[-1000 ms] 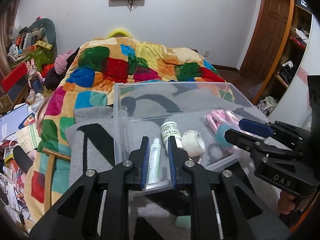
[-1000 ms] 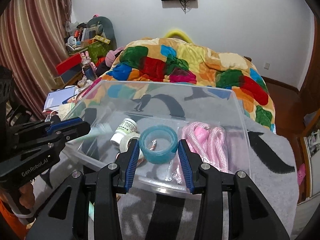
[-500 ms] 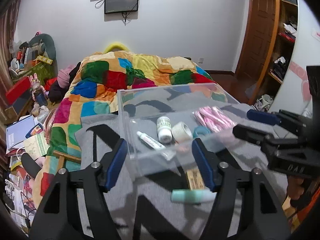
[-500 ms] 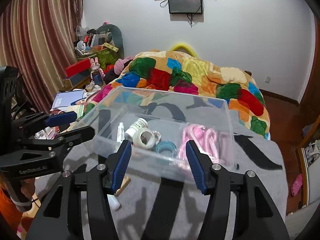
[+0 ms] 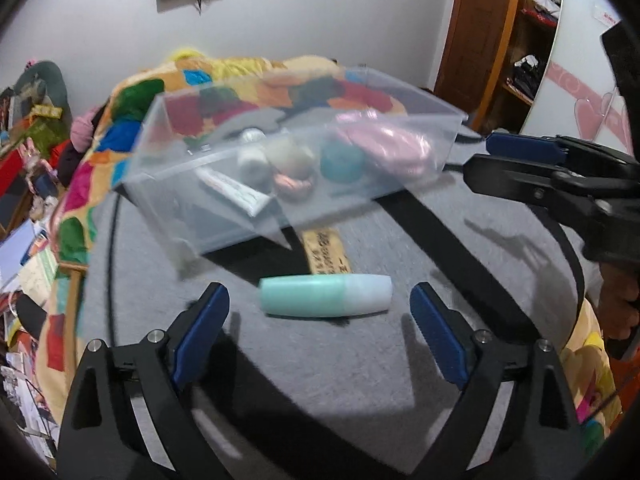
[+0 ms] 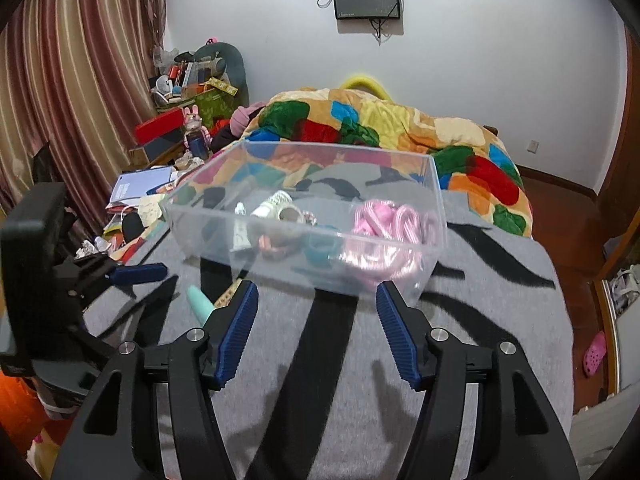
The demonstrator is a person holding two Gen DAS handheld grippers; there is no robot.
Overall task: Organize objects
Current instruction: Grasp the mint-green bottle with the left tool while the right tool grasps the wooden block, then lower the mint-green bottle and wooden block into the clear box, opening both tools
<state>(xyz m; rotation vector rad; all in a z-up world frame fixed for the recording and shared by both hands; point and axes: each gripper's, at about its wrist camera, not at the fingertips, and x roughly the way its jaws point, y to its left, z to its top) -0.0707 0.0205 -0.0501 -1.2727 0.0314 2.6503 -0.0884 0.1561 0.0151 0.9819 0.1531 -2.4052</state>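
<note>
A clear plastic bin [image 5: 160,168] [image 6: 434,200] stands on a grey and black blanket [image 5: 360,380]. It holds a pink rope bundle [image 5: 384,148] [image 6: 384,236], a teal tape ring [image 5: 342,162], a white tube [image 5: 234,192], a white bottle [image 6: 274,204] and a white roll. A mint and white tube [image 5: 325,295] [image 6: 200,304] lies on the blanket in front of the bin, beside a wooden tag [image 5: 326,251]. My left gripper [image 5: 320,332] is open, its jaws on either side of the mint tube, just short of it. My right gripper [image 6: 316,322] is open and empty in front of the bin.
A colourful quilt [image 6: 400,128] covers the bed behind the bin. Cluttered books and boxes [image 6: 160,184] lie at the left by a curtain. A wooden door and shelves [image 5: 500,40] stand at the right. The blanket's right edge drops to the floor [image 6: 576,300].
Both grippers released their items into the bin, opened and drew back. The left one has swung down so the mint tube lies just ahead of its jaws.
</note>
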